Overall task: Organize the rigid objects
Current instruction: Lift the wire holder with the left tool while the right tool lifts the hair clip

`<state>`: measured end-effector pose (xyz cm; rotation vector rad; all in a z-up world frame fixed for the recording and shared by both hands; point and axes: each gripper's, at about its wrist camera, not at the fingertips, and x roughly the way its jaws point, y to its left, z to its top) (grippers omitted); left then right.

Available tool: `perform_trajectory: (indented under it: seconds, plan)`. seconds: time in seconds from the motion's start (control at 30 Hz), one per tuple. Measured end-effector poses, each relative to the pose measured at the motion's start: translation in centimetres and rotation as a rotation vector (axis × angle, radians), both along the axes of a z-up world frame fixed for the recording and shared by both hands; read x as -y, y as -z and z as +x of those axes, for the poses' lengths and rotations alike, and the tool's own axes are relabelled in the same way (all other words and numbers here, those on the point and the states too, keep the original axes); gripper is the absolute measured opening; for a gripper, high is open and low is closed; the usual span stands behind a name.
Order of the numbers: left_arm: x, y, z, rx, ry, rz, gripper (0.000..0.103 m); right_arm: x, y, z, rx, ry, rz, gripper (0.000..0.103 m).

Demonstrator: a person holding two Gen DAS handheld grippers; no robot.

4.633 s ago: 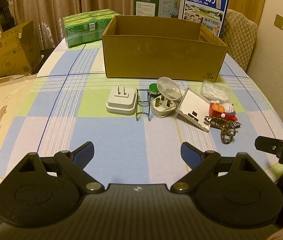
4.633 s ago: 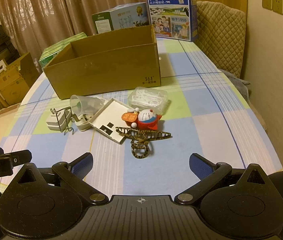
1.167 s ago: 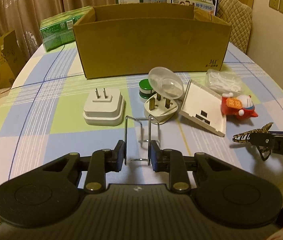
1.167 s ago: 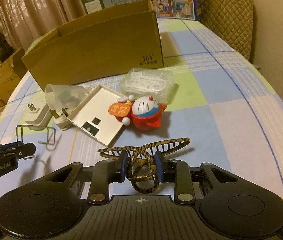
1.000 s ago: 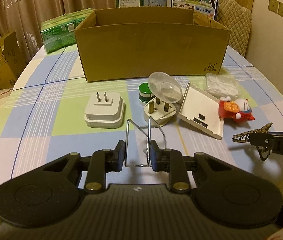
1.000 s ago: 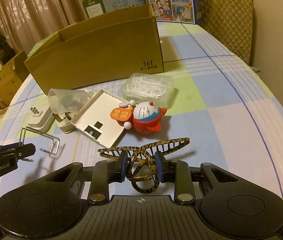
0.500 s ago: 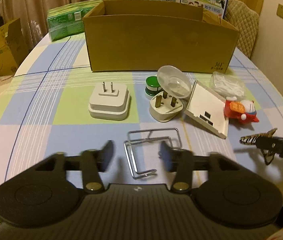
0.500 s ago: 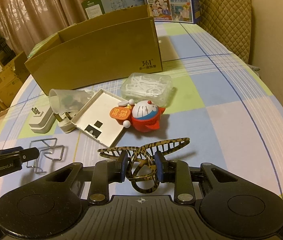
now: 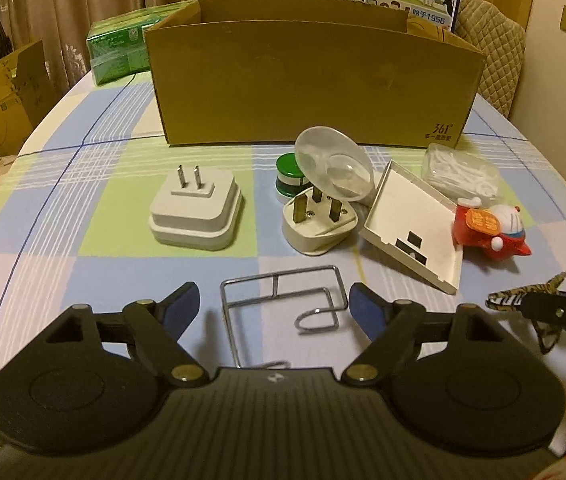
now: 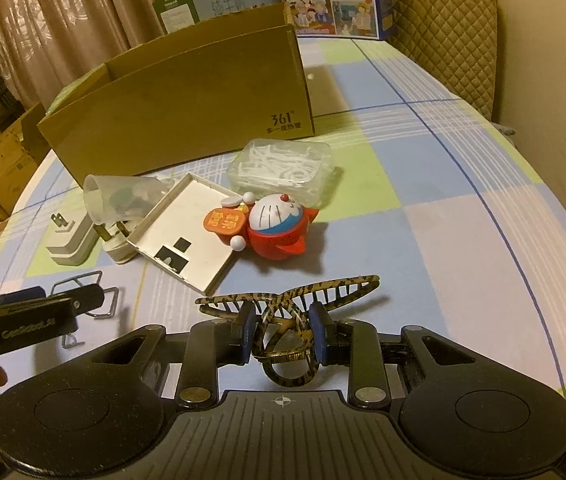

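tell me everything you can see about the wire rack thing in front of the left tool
The wire rack is a thin, shiny bent-metal piece: a rectangular outline with a short crossbar and one end curled into a hook. It lies flat on the checked tablecloth, apart from the white two-pin adapter and the three-pin plug behind it. It sits between the fingers of the left tool, whose jaws have just been opening, with neither pad pressing on it. Its near end is hidden behind the tool's body.
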<state>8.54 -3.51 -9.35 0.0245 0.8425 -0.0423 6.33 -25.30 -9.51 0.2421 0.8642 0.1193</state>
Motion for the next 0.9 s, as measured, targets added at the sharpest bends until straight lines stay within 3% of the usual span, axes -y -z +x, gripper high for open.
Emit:
perform_trajectory:
  seconds: [0.1,0.17,0.47,0.9]
  plan:
    - [0.2,0.5,0.5,-0.008,0.002,0.007,0.075,0.1,0.1,0.1,0.000,0.001,0.001,0.026]
    - [0.2,0.7,0.5,-0.013,0.008,0.007,0.066,0.1,0.1,0.1,0.001,0.001,0.003,0.026]
    - [-0.2,-0.4,-0.9,0.003,0.032,0.006,0.066,-0.1,-0.4,-0.1,0.024,-0.016,-0.004,0.026]
    - [-0.4,-4.8,-1.4,0.094,0.049,-0.012,0.066,-0.1,-3.5,-0.9,0.103,-0.024,-0.003,0.026]
